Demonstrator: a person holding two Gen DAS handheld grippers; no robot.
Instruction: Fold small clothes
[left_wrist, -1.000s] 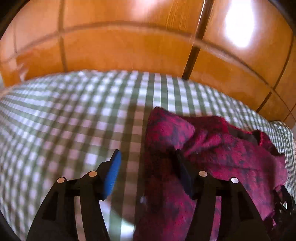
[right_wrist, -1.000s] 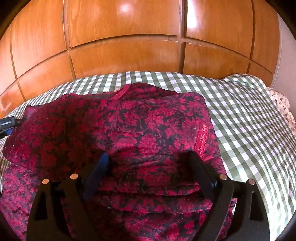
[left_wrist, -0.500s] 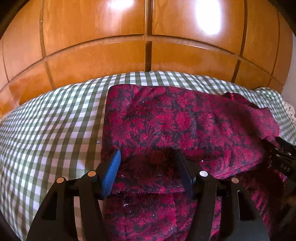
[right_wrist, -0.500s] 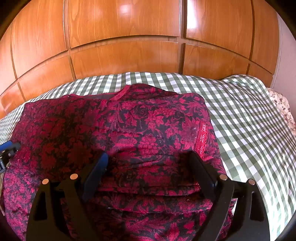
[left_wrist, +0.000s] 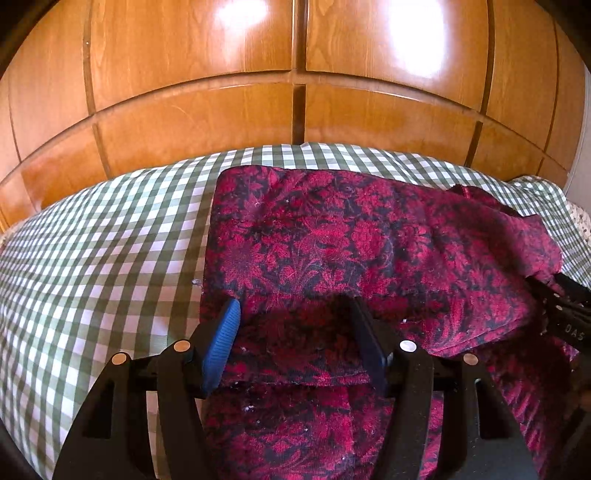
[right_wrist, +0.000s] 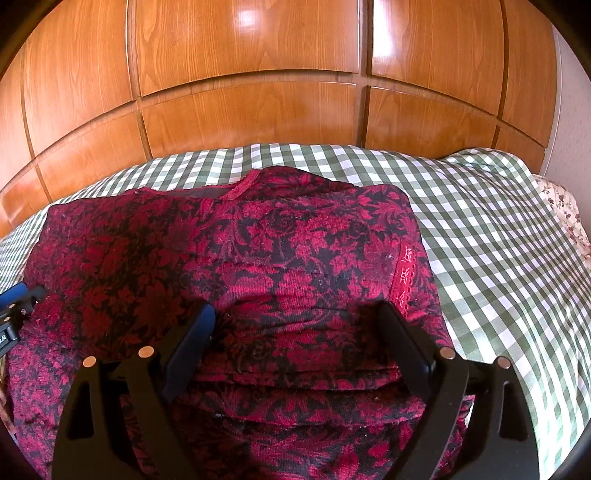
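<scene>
the red and black floral garment (left_wrist: 369, 251) lies on the green and white checked bedspread (left_wrist: 103, 251), folded over into several layers. in the left wrist view its near left corner is squared off and a folded edge runs across just in front of the fingers. in the right wrist view the neckline trim (right_wrist: 240, 190) sits at the far edge and a red lace strip (right_wrist: 404, 273) runs down the right side of the top layer.

left gripper (left_wrist: 295, 317): jaws partly apart and just been opening a little further. the folded cloth lies between and under the fingers; the blue pad (left_wrist: 221, 343) sits at the left edge of the fold. the pads do not appear to press on it.

right gripper (right_wrist: 295, 321): jaws spread wide over the near folded edge of the garment. cloth lies between the fingers, pads not pinching it.

each gripper shows in the other's view: the right one at the right edge of the left wrist view, the left one at the far left of the right wrist view, beside the garment.

behind the bed, wooden panelled doors (right_wrist: 258, 74) with glare spots. a floral-print fabric (right_wrist: 565, 210) shows past the bedspread on the far right.
</scene>
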